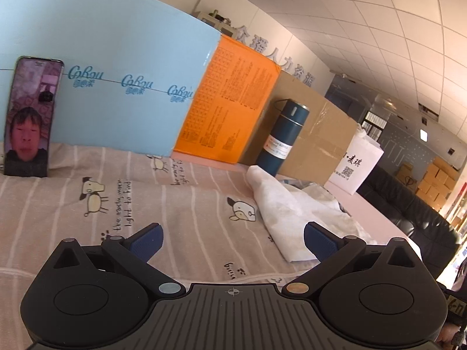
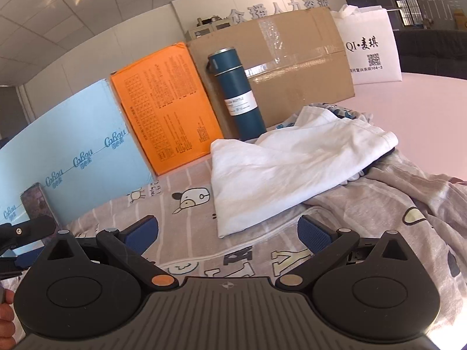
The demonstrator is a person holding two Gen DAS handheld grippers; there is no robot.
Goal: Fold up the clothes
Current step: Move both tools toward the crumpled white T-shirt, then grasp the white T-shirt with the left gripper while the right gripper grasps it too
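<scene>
We see the folded garment [image 2: 280,169] lying on the printed sheet [image 2: 186,227], ahead of the right gripper [image 2: 229,234], with the flask [image 2: 238,93] standing just behind it against the cardboard box [image 2: 294,58]. Left of the flask the flat cartons [image 2: 163,108] lean in a row, a phone [image 1: 30,116] propped against the leftmost, and the bag [image 2: 370,43] stands right of the box

A white garment [image 2: 280,172] lies on a grey striped sheet [image 1: 181,210] printed with cartoon dogs; behind it stand a dark teal flask [image 2: 239,93], an orange box [image 2: 166,110] and a pale blue board [image 1: 116,73].
</scene>
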